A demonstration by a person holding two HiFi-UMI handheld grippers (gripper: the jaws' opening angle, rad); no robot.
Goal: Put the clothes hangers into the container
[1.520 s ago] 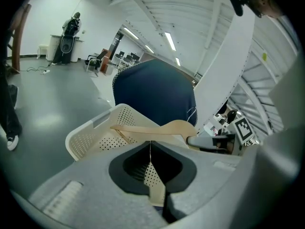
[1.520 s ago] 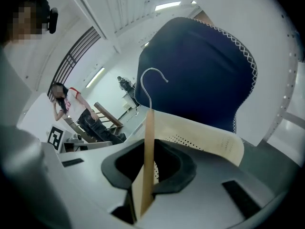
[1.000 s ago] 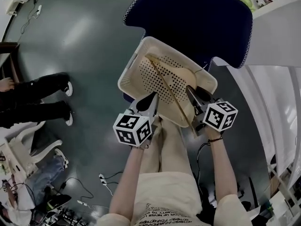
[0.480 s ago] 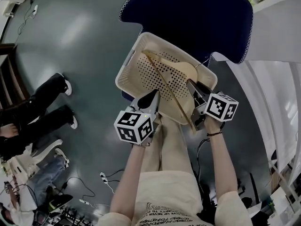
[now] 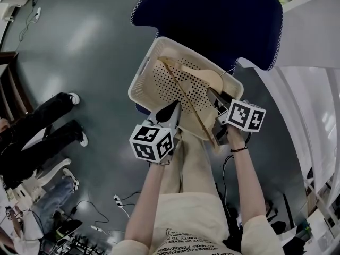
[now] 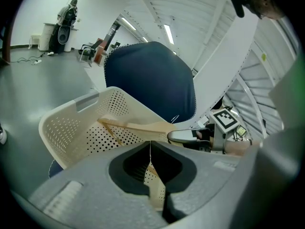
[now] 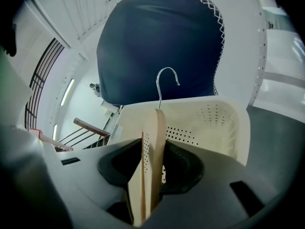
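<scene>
A cream perforated basket [image 5: 141, 81] sits on a dark blue chair [image 5: 212, 20]. A wooden hanger [image 5: 188, 97] with a metal hook [image 7: 164, 80] lies slanted inside it, its near end poking over the near rim. My right gripper [image 5: 215, 101] is at that near end. Its jaws are opening, with the hanger [image 7: 155, 142] still standing between them and a gap showing on one side. My left gripper [image 5: 171, 110] hovers at the basket's near rim, shut and empty. In the left gripper view its jaws [image 6: 150, 161] meet in front of the basket [image 6: 71, 123].
A bystander's dark-trousered legs [image 5: 37, 137] stand on the grey floor at the left. Cables and a power strip [image 5: 119, 201] lie on the floor near my feet. White panels and railings [image 5: 313, 89] run along the right side.
My right gripper has shifted slightly left and up over the basket's rim, and its jaws have spread off the hanger. The bystander's legs have moved. The left gripper has stayed put.
</scene>
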